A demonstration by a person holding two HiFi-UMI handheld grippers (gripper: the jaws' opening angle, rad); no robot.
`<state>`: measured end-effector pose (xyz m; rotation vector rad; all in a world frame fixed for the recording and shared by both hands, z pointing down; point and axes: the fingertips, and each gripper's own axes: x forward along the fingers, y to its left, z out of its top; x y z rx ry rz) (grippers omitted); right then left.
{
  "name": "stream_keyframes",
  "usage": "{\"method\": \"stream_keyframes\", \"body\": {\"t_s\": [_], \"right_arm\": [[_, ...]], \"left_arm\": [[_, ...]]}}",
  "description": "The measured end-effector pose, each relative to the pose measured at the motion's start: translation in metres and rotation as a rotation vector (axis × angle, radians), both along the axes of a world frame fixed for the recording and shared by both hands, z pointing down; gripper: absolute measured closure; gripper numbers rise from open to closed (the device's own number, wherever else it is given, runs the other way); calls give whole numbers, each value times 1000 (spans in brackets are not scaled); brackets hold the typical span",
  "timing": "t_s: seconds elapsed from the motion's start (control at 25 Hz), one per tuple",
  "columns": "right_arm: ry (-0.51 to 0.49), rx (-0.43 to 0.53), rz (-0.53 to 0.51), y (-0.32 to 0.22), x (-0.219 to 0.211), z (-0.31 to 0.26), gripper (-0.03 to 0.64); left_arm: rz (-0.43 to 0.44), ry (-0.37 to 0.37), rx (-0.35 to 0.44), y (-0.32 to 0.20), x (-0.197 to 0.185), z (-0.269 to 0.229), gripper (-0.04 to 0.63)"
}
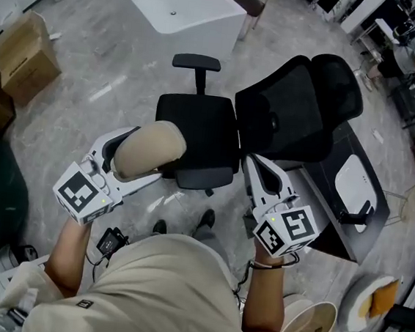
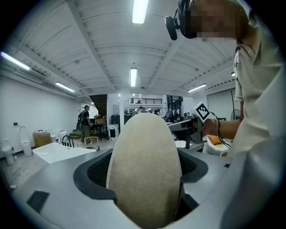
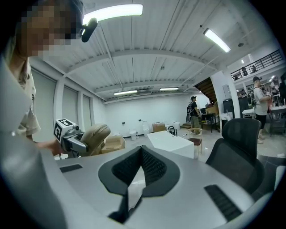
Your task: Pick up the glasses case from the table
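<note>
1. The left gripper [image 1: 130, 161] is clenched on the glasses case [image 1: 150, 148]; in the left gripper view the beige, suede-like case [image 2: 145, 170] stands upright and fills the gap between the two jaws, touching both.
2. The case is in the air, above the floor and at about 9 o'clock from the black office chair [image 1: 197, 127].
3. The right gripper [image 3: 141, 154] has its jaws brought together at the tips, with nothing between them.
4. In the head view the right gripper sits at about 3 o'clock from the left one, well apart.
5. A white tub [image 1: 180, 4] lies at 12 o'clock and a cardboard box [image 1: 24, 54] at 10 o'clock.
</note>
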<state>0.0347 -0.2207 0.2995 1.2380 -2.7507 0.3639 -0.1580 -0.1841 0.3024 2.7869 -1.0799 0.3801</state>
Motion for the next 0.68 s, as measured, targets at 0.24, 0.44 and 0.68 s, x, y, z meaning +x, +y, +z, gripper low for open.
{"method": "stream_keyframes", "body": {"t_s": [0.24,0.44,0.68], "right_arm": [[10,7,6,9,-8,-5,595],[15,9,13,15,-8,-5,595],[21,14,29,20,-9,-7,595]], "left_arm": [[0,1,0,10,-10,-1,181],[11,2,53,12,-13,-4,181],[24,10,54,14,-14,-4,181]]}}
